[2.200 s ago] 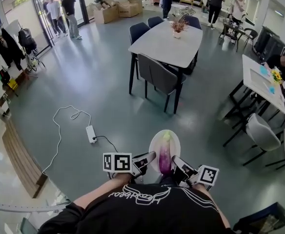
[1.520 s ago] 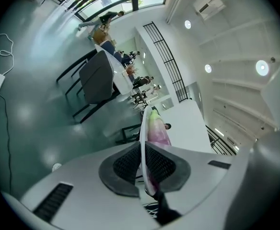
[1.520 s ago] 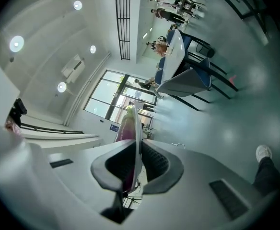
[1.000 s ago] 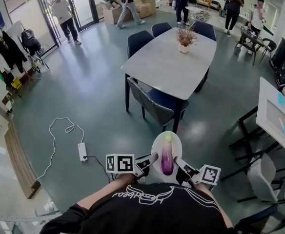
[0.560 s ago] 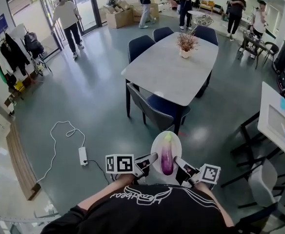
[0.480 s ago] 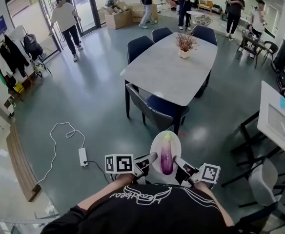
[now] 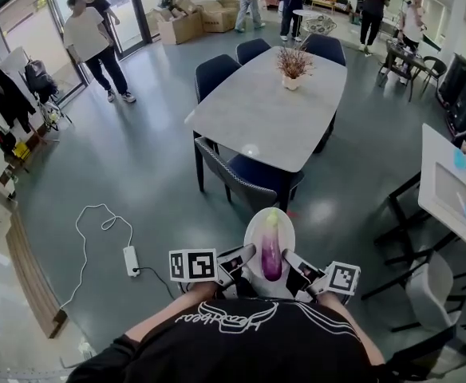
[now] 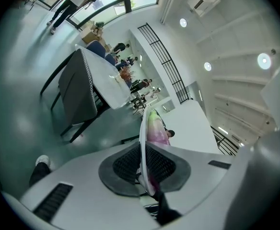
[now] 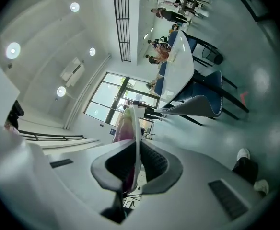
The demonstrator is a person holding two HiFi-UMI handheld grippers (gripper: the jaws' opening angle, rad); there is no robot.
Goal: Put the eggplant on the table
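Floor, far left: white power strip (image 7: 129, 259), a flat rectangular block, with a thin white cable looping away over smooth grey-green flooring.

Left gripper (image 7: 244, 257): pale moulded plastic body, with a cube of black-and-white square markers at its outer side. Its fingers are closed on the left rim of the plate (image 7: 251, 236). The left gripper view shows dark cross-hatched rubber pads pressed on both faces of the thin white edge.

The plate is oval, white and glossy, and held in the air in front of the person's chest over the floor. The eggplant (image 7: 271, 250) lies lengthwise along the plate's middle. It is long and slim with glossy skin, deep purple at the near end, fading through pink-white to a pale green tip at the far end.

Beyond the plate and well apart from it is a matt grey surface (image 7: 257, 118) with rounded corners on dark legs. It carries a small pot of reddish dried sprigs (image 7: 294, 64). Padded dark-blue chairs (image 7: 245, 174) stand around it.

Right gripper (image 7: 291, 262): same build, with its marker cube on the outer right. Its fingers are clamped on the plate's right rim, with the ribbed pads tight against the edge.
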